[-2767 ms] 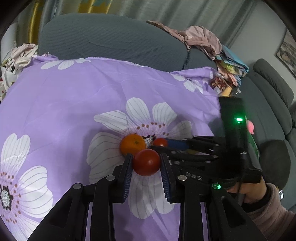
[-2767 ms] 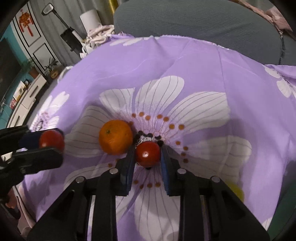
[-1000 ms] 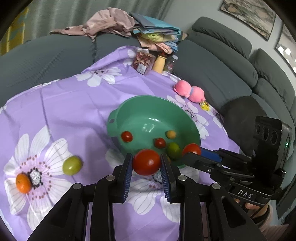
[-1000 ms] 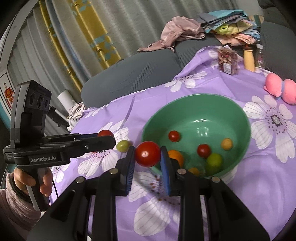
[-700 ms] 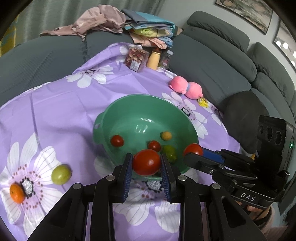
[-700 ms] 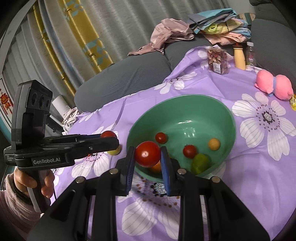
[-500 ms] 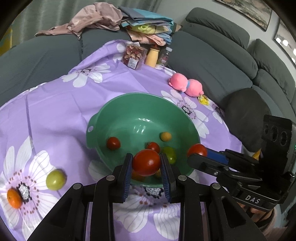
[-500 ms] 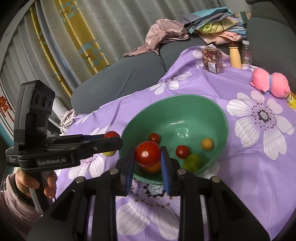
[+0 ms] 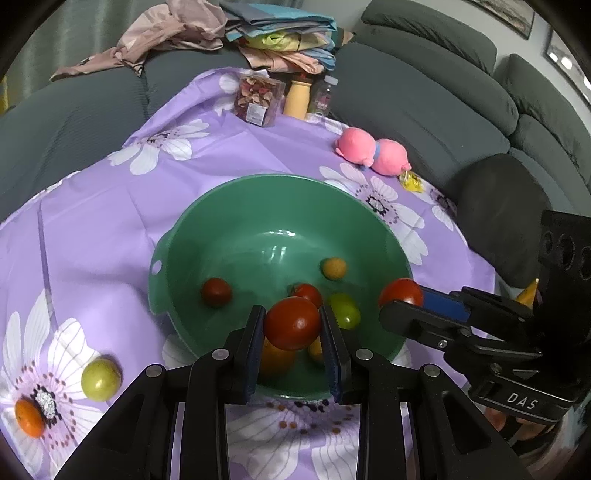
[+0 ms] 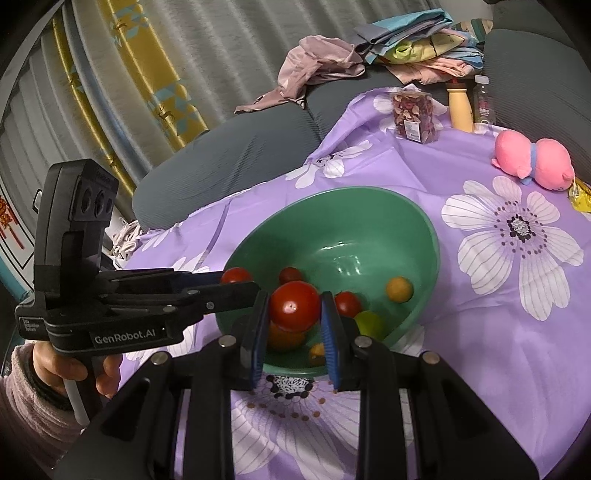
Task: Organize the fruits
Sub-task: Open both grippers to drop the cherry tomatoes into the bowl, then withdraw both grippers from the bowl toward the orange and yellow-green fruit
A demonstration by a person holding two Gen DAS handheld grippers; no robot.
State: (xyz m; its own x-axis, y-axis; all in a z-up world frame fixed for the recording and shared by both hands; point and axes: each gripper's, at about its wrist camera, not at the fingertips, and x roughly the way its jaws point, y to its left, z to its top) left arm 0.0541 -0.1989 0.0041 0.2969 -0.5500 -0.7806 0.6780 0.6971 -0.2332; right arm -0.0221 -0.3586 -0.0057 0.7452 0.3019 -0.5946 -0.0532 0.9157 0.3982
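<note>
Both tomatoes now hang over green bowl (image 9: 162, 258) on purple flowered cloth (image 9: 92, 206).

grey sofa (image 9: 424, 96), striped curtains (image 10: 155, 62), framed picture (image 9: 509, 14)

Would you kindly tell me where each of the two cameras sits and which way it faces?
Left wrist: rides the left hand-held gripper, looking down along its fingers into the green bowl; it grips a red tomato, and the right hand-held gripper enters at right.
Right wrist: rides the right hand-held gripper, looking down at the bowl's near rim; its own tomato, the left hand-held gripper and a sleeved hand show.
Shared: the bowl, pink plush toy.
</note>
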